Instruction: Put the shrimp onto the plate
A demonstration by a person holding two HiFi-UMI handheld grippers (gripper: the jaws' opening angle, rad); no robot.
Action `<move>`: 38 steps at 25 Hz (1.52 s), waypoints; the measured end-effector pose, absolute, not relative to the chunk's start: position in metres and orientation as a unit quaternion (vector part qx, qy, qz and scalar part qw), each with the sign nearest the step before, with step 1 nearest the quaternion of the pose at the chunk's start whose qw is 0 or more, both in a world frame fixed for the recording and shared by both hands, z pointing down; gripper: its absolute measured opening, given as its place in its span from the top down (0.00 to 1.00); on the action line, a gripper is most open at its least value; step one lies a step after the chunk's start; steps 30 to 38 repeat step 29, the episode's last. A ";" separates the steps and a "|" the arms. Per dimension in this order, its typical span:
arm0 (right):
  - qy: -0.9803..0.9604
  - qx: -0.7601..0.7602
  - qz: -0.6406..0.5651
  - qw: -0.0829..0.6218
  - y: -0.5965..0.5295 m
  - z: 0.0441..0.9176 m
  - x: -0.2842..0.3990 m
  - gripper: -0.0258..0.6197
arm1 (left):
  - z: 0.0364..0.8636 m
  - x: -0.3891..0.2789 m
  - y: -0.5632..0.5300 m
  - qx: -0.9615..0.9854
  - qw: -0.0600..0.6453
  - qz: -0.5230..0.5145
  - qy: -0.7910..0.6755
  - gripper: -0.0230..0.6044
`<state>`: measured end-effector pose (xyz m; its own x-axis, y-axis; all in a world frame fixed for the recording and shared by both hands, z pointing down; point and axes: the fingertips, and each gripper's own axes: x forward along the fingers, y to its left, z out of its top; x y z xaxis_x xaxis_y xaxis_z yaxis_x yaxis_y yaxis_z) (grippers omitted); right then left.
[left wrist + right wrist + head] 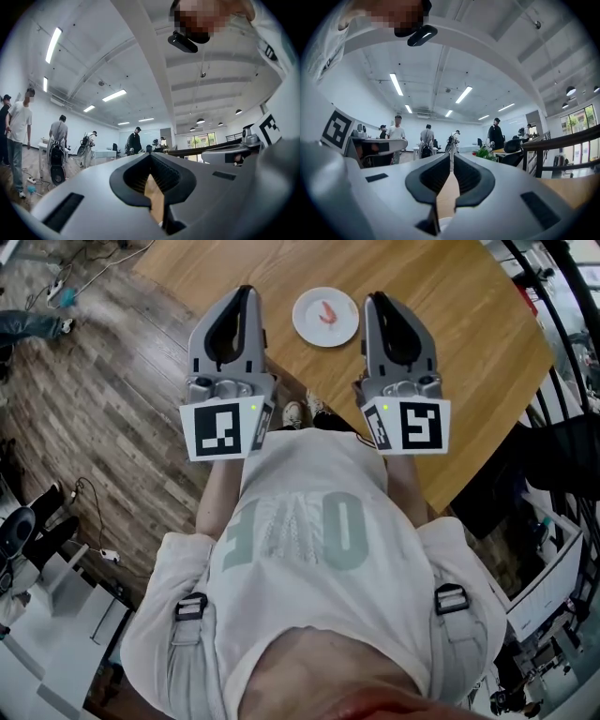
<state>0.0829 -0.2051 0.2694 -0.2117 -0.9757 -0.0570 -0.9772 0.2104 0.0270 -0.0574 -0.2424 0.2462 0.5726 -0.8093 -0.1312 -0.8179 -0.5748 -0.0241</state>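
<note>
In the head view a small white plate rests on the wooden table, with the pink shrimp lying on it. My left gripper is just left of the plate and my right gripper just right of it, both held near my chest and apart from the plate. In the left gripper view the left gripper has its tips together with nothing between them. In the right gripper view the right gripper also shows its tips meeting and holds nothing. Neither gripper view shows the shrimp.
The table's near edge runs diagonally under my grippers, with dark plank floor to the left. Black railings and gear crowd the right side. Both gripper views look out over an open room with several people standing far off.
</note>
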 end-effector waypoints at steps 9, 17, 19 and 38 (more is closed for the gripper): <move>0.771 -0.637 0.028 -0.002 -0.189 0.271 0.078 0.93 | 0.230 -0.058 -0.230 -0.885 0.064 0.069 0.455 0.95; 0.772 -0.635 0.032 -0.002 -0.188 0.269 0.077 0.93 | 0.227 -0.061 -0.225 -0.884 0.069 0.071 0.457 0.95; 0.772 -0.635 0.033 -0.002 -0.189 0.269 0.078 0.93 | 0.228 -0.061 -0.225 -0.884 0.068 0.069 0.458 0.95; 0.779 -0.627 0.022 -0.012 -0.195 0.278 0.082 0.93 | 0.237 -0.059 -0.231 -0.882 0.060 0.059 0.464 0.95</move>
